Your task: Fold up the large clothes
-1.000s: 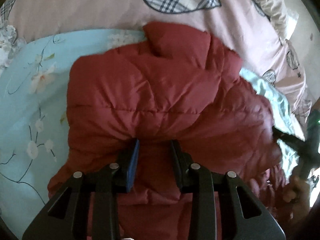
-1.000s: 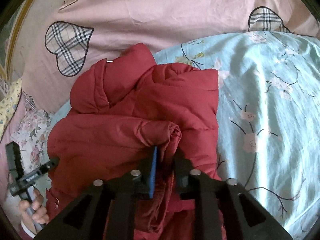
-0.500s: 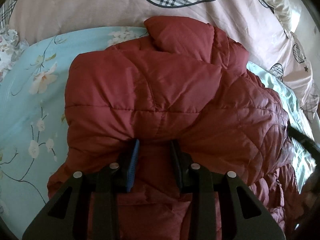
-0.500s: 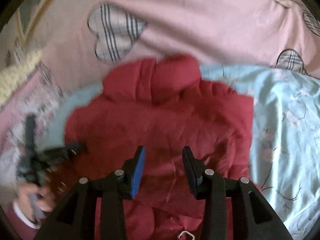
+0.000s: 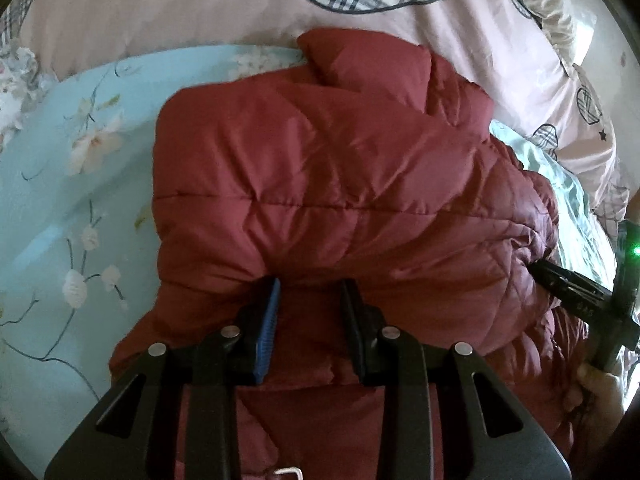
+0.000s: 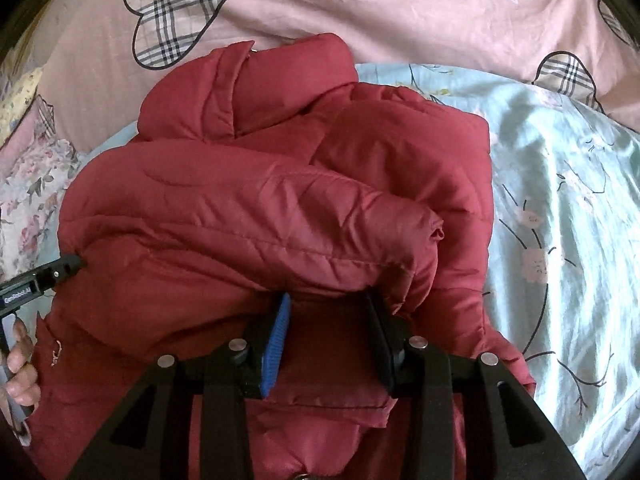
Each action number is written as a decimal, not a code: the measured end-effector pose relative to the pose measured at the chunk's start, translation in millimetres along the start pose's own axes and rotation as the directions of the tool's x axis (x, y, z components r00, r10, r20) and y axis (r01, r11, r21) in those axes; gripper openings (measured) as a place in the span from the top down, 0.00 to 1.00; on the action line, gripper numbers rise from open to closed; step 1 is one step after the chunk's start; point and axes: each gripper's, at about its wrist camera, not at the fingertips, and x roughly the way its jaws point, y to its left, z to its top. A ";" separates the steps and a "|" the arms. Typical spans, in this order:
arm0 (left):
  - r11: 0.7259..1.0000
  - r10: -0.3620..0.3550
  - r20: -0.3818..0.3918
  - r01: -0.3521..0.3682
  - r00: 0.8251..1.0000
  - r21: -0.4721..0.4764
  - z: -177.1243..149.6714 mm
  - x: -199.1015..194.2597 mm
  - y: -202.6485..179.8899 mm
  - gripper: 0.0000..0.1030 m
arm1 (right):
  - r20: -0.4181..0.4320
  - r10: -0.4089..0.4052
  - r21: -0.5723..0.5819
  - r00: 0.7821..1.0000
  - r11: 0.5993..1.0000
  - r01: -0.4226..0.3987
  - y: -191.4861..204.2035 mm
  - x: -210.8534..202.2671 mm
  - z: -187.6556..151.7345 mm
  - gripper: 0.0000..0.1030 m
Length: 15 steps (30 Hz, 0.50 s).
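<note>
My landmark is the red padded jacket (image 5: 344,184), which lies bunched on the pale blue floral sheet (image 5: 60,200) of the bed, its collar end toward the pink quilt with plaid hearts (image 6: 360,4).

My left tool (image 5: 310,304) reaches in low at the jacket's near edge, pointing forward across it toward the collar. Its two fingers stand apart, with a band of red fabric between them, and their tips are tucked under a puffed fold that bulges over them. I cannot tell whether the pads are pressing that fabric or only straddling it. From the right wrist camera, this same tool (image 6: 70,266) shows at the jacket's left edge, its tip touching the quilting, with my left hand (image 6: 18,364) wrapped round the handle below.

My right tool (image 6: 328,312) comes in the same way at the jacket's near edge, level and aimed toward the collar. Its fingers are spread, the blue pad (image 6: 276,344) on one side and the black one opposite, with flat red cloth lying in the gap. The rolled sleeve (image 6: 248,220) drapes over both fingertips. Here too, the grip itself is hidden. From the left wrist camera, this tool (image 5: 560,284) meets the jacket's right edge, a green light on its body, my right hand (image 5: 596,384) beneath.
</note>
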 end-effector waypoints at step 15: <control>1.000 0.016 -0.026 -0.016 1.000 0.000 5.1 -1.5 -4.5 0.71 | 0.001 0.002 0.016 1.000 1.000 -0.002 1.8 -15.2 -0.2 0.60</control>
